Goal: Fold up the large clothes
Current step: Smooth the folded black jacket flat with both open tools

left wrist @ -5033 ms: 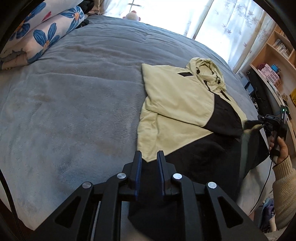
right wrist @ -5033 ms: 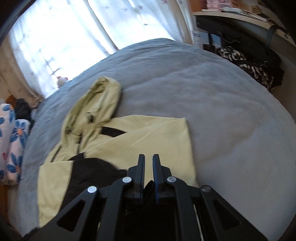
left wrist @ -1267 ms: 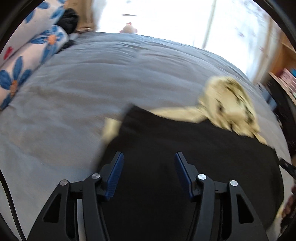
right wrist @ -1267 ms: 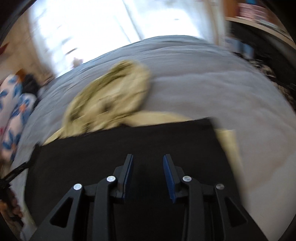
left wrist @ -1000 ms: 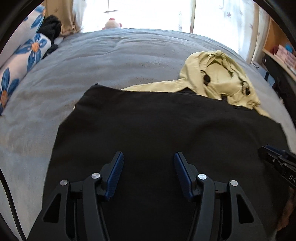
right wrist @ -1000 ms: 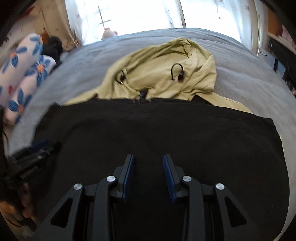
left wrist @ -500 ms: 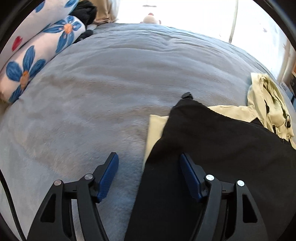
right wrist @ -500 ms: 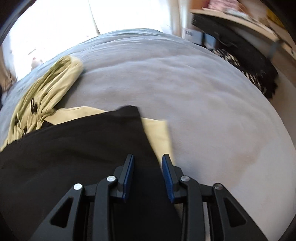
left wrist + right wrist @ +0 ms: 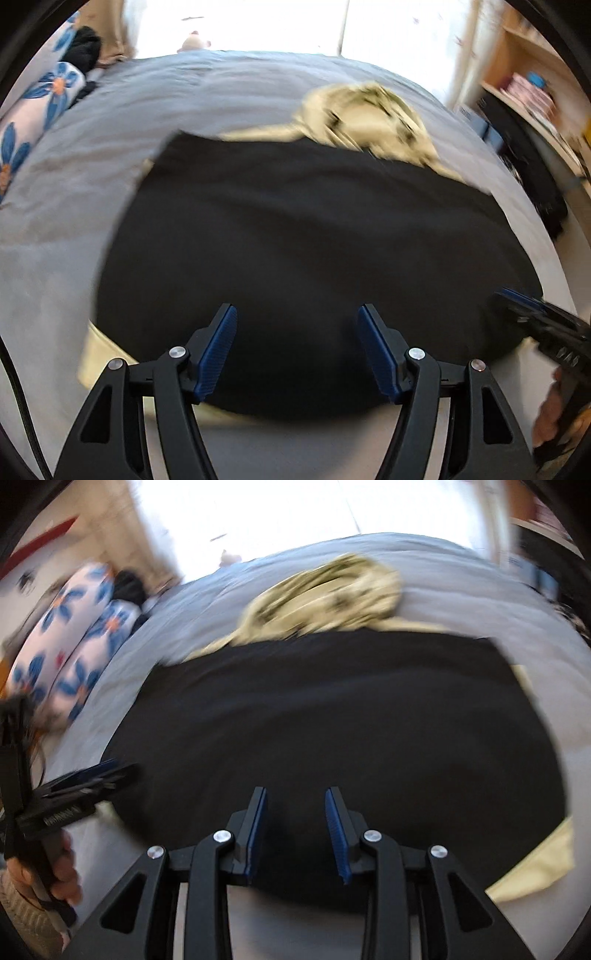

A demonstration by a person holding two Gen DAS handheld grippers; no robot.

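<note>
My left gripper hung spread wide with nothing between its pads; my right gripper stood part open — also pinching nothing. Just beyond both lay the jacket on the grey bed, its black lower half doubled up over the pale yellow body. The folded bundle ran long from left to right across my view, so each gripper faced one end of its near edge: the left nearer the left end, the right nearer the right. A yellow corner stuck out near on the right. Farther off, the hood lay loose past the black edge — blurred, its cords hard to make out. The sleeves were hidden under the fold. Flowered pillows sat far left.
</note>
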